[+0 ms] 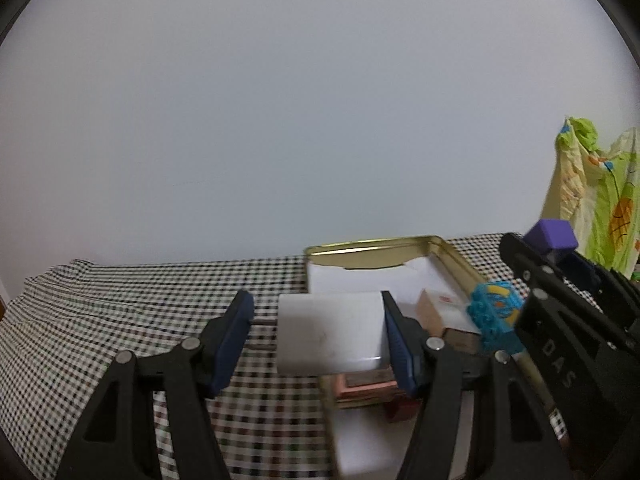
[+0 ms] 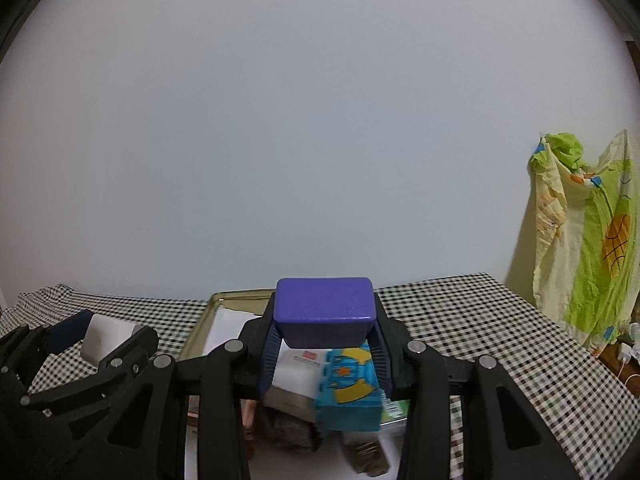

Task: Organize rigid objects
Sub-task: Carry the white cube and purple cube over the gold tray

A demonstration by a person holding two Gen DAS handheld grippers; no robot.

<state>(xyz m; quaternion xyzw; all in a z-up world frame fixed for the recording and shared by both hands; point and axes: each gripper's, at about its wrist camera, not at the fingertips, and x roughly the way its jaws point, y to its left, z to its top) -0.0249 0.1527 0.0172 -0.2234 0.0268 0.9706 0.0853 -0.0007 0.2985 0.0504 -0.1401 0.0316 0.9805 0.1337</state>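
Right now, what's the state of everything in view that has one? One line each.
left tongs: closed on white rectangular block, lifted
right tongs: closed on purple rounded block, lifted
gold metal tin: open, no lid on, partly filled
blue patterned toy brick: lying loose on the tin's contents, ungripped
black-and-white checked cloth: spread out, rumpled at the far left

Purple block; white block; black-white checked cloth.
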